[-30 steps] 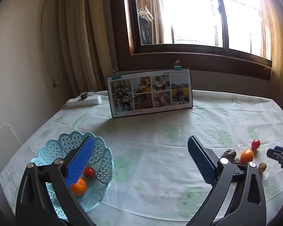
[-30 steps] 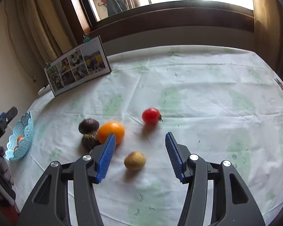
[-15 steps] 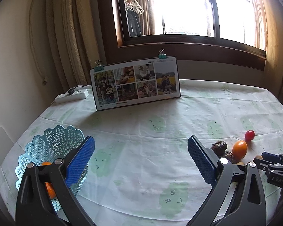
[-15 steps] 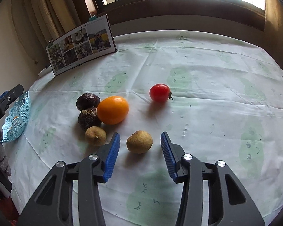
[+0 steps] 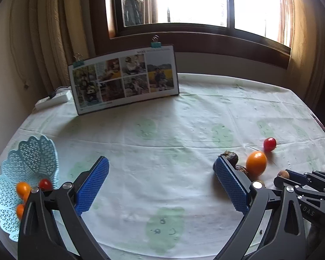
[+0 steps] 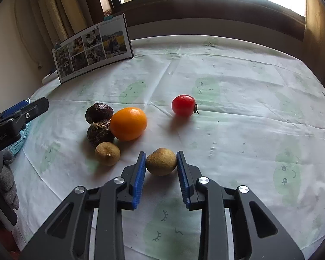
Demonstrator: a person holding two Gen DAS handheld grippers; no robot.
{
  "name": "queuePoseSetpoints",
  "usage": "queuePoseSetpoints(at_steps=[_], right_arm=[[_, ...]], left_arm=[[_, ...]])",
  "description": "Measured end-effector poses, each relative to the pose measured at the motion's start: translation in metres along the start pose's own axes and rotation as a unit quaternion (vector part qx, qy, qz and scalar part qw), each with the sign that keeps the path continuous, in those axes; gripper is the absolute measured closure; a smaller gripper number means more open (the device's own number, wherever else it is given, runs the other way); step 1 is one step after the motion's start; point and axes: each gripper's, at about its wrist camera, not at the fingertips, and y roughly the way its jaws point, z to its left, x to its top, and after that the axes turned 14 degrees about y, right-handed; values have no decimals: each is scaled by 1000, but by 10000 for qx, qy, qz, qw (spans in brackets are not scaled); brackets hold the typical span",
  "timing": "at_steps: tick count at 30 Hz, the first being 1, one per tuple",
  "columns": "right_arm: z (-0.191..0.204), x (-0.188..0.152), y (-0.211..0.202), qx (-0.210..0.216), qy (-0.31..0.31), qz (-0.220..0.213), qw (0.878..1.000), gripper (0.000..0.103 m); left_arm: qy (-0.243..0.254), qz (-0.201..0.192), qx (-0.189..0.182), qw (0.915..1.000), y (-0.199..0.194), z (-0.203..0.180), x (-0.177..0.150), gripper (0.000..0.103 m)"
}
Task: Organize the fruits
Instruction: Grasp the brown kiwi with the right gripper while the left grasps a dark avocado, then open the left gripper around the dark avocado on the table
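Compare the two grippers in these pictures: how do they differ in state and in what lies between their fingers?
The right gripper has its pads pressed against a tan fruit; the left gripper is spread wide and holds nothing. The right sits low among the loose fruit; the left is beside the basket. Both have blue ribbed pads.

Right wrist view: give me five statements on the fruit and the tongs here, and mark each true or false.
1. The right tongs are closed around a small brown fruit. True.
2. The red tomato touches the orange fruit. False: it lies apart, to the right of it.
3. Two dark wrinkled fruits sit against the orange fruit's left side. True.
4. The left tongs hold a tomato. False: they are open and hold nothing.
5. The blue basket has no fruit in it. False: orange fruits and a red one lie inside.
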Motion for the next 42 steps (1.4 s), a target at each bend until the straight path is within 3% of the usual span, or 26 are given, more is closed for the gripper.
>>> queuePoseSetpoints(at_steps=[16,24,27,29,30,36,42], right_arm=[[-6,1,-2,32,206,-22,9998,74],[-2,-1,-3,-21,129,-62,9999,74],[-2,-1,-4,-5,129,-69,9999,74],[-2,-1,-4,14,138,-86,9999,74],[-2,-1,-5,25,146,-96,9998,74],[-3,0,-8,68,196,-148,9997,74],[-5,1,-10,124,250,-189,9994,74]], left_arm=[[-184,566,-1201,9910,59,-39,31,4],[-407,1057,-1682,9792,90,-50,28,40],[-409,1036,-1679,9795,91,-51,26,50],[-466,996,-1792,9776,91,-49,25,64],[-499,990,-1867,9762,90,-48,24,64],[-488,881,-1729,9798,78,-43,17,64],[-267,474,-1153,9918,48,-33,17,64]])
